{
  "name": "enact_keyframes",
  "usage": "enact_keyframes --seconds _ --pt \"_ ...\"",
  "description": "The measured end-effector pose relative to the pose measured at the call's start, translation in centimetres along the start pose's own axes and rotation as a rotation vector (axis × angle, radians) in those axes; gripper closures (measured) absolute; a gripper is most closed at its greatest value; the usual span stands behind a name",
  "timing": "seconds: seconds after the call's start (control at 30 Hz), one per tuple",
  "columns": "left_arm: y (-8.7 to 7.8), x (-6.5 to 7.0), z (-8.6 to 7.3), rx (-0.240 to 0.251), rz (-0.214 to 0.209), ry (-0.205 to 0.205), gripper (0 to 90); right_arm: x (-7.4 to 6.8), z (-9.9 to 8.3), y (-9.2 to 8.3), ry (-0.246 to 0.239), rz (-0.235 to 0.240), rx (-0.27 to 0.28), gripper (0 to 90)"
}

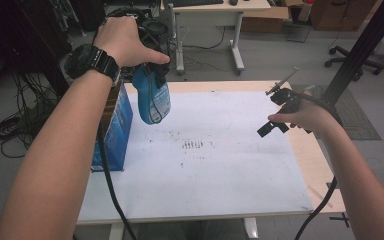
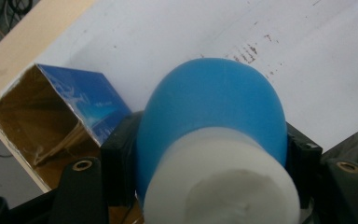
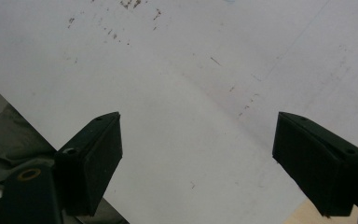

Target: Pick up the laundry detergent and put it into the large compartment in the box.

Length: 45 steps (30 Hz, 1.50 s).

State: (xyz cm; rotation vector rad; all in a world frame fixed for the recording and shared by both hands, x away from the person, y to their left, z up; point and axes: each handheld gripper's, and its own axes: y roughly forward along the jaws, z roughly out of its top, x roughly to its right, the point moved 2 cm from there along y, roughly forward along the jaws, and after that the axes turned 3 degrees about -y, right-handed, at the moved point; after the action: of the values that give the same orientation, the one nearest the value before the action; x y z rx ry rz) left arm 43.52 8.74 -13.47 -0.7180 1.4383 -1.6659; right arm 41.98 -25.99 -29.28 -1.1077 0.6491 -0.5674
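Left gripper [image 2: 214,154] is clamped on a blue bottle with a white cap [image 2: 214,140], held in the air over the table's left edge; jaws press on both sides of its body. In the high view the bottle [image 1: 152,97] hangs with its long axis near vertical, tilted slightly.

Key relation: the open blue box [image 1: 115,125] stands just left of and below the bottle, mouth up. From the left gripper view the box opening [image 2: 42,126] sits beside the bottle, not under it. Judgement: a short sideways move would line it up.

Right gripper [image 3: 198,163] has jaws wide apart, nothing between them, hovering over the white mat [image 1: 215,165] near the right edge [image 1: 272,127]. Mat centre is free; only dark specks [image 1: 192,145].
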Motion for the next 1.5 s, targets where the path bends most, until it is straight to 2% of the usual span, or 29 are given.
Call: enact_keyframes --seconds 0.07,0.33,0.43,0.6,0.67,0.7,0.73,0.83,1.27,1.5 --pt "0.0 -0.1 -0.1 -0.004 -0.001 -0.006 36.6 0.0 0.0 0.0 -0.002 0.0 0.001 16.0" --pt "-0.2 -1.0 -0.3 0.002 0.007 -0.078 36.7 0.0 0.2 0.1 0.0 0.001 0.001 16.0" --pt "-0.3 -1.5 -0.4 0.007 0.006 -0.128 36.7 0.0 0.2 0.2 -0.003 0.002 0.004 16.0" --pt "-0.5 -2.2 -0.7 0.007 0.001 -0.165 36.7 0.0 0.3 0.2 0.0 0.004 0.007 16.0" --pt "-0.5 -2.7 -0.9 -0.001 -0.002 -0.195 36.7 0.1 0.4 0.2 -0.001 0.004 0.006 16.0" --pt "-0.5 -2.7 -0.9 -0.001 -0.002 -0.195 36.7 0.1 0.4 0.2 -0.001 0.004 0.006 16.0" --pt "-0.6 -3.0 -0.9 -0.006 -0.004 -0.218 36.7 0.0 0.4 0.2 0.0 0.004 0.005 16.0" --pt "-0.7 -3.4 -1.1 -0.012 -0.001 -0.251 36.7 0.0 0.5 0.2 0.0 0.004 0.006 16.0" --pt "-1.0 -5.7 -2.5 -0.027 0.02 -0.354 36.7 -0.1 0.5 0.2 0.001 0.004 0.007 16.2" --pt "-1.3 -6.6 -3.3 -0.034 0.027 -0.383 36.8 -0.1 0.6 0.1 0.002 0.001 0.007 16.1"
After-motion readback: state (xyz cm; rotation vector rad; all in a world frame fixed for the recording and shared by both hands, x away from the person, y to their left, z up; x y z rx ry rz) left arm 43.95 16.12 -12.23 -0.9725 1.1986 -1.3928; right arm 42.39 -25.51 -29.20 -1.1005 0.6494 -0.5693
